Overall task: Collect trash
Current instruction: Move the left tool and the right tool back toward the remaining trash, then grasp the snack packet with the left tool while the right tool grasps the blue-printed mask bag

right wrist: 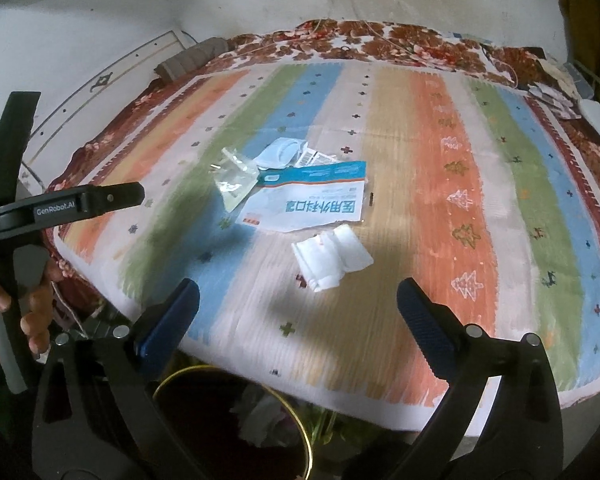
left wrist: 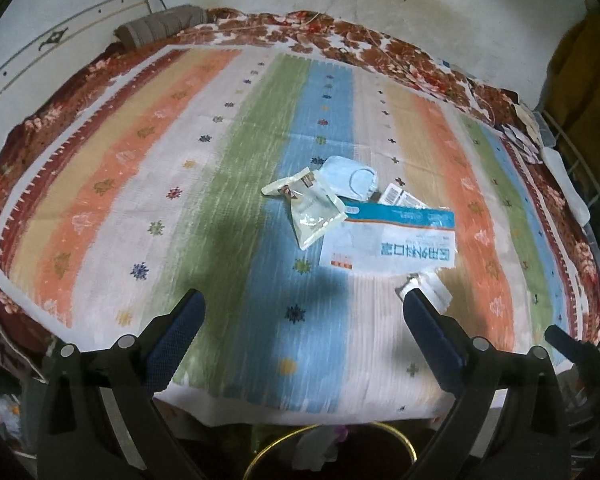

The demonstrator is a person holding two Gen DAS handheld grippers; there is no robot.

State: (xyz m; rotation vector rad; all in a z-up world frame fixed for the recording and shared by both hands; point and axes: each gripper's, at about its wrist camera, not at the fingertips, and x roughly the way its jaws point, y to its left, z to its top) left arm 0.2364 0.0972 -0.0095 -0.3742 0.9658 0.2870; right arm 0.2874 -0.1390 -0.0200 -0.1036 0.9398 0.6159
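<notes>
— Right below both cameras sits a gold-rimmed bin (right wrist: 236, 420), tucked against the near edge of the bed (left wrist: 80, 92). What are the two tools doing?

— Both hover above that near edge. The left gripper (left wrist: 304, 312) has its jaws spread wide apart, nothing between them; the right gripper (right wrist: 298, 300) is likewise gaping and empty.

— And the trash?

— All on the striped cloth (right wrist: 440, 128) around the middle of the bed. A crumpled white tissue (right wrist: 332, 258) lies closest to the near edge. Just beyond it is a blue-and-white mask packet (left wrist: 388, 240), with a clear plastic wrapper (left wrist: 308, 208) overlapping its left corner. A pale blue face mask (left wrist: 350, 178) rests behind those, touching the wrapper, beside small barcoded scraps (left wrist: 400, 196).
</notes>
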